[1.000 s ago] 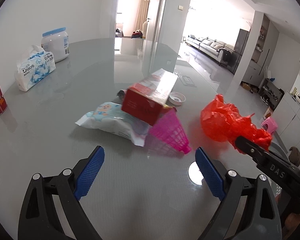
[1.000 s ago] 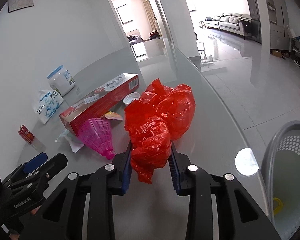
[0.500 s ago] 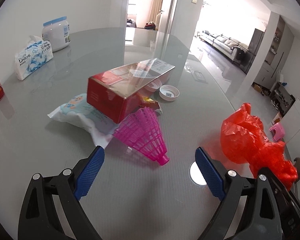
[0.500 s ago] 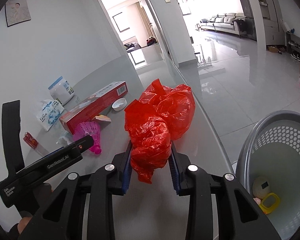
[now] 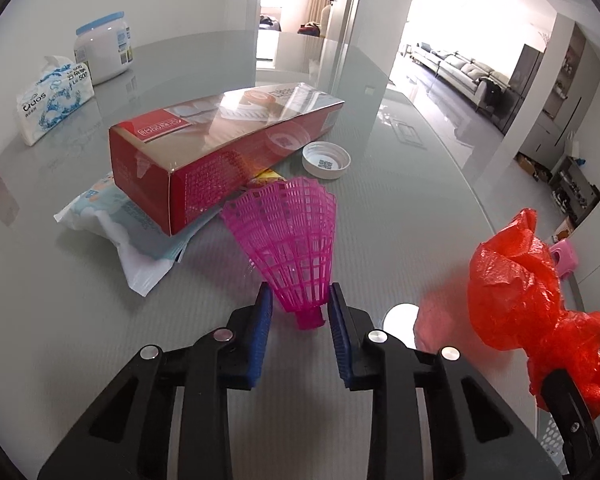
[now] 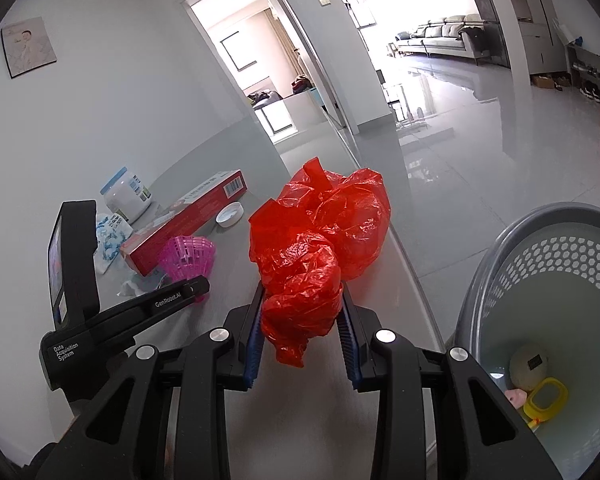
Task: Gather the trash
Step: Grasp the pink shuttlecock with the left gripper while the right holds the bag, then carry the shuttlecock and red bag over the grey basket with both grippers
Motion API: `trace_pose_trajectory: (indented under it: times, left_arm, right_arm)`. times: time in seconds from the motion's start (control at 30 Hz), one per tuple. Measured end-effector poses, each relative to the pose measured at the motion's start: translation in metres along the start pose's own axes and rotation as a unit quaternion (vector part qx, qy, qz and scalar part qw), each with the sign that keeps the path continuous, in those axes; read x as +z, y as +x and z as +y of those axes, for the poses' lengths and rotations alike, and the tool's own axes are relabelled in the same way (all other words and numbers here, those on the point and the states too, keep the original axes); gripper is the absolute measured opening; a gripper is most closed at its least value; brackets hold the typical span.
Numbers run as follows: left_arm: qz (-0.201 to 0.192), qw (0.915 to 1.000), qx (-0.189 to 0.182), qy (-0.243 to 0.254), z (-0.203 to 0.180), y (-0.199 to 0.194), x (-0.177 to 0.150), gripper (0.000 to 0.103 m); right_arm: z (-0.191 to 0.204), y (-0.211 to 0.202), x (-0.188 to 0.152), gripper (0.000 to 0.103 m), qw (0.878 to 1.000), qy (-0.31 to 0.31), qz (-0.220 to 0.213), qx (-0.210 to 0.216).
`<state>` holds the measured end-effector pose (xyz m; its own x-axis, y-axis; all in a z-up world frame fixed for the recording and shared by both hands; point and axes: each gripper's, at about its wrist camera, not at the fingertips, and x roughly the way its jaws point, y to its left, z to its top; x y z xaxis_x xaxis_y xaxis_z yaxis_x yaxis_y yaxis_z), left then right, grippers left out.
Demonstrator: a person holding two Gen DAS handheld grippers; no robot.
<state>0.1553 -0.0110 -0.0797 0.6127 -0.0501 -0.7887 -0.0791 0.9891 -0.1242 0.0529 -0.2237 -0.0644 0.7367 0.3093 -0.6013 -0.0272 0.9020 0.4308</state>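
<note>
The grey basket (image 6: 540, 280) (floor-standing) holds small toys; left gripper (image 5: 299, 316) jaws pinch the pink shuttlecock (image 5: 288, 236), right gripper (image 6: 302, 320) jaws clamp the red bag (image 6: 316, 240).

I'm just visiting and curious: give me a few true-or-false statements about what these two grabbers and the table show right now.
1. The left gripper is closed on the pink shuttlecock. True.
2. The right gripper holds a crumpled red plastic bag. True.
3. The grey basket is empty. False: a few small things lie at its bottom.
4. The long red box stands upright on the table. False: it lies on its side, partly on a white packet.
5. A white cap lies beside the red box. True.
</note>
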Motion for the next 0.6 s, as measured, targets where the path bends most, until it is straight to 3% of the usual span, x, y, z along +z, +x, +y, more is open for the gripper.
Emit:
trace_pose_trajectory:
  times: [0.6]
  left_arm:
    - [-0.053, 0.9950, -0.041, 0.074, 0.003, -0.076, -0.039, 0.028]
  right_arm:
    - [0.023, -0.020, -0.005, 0.032, 0.999, -0.005, -0.007, -0.035]
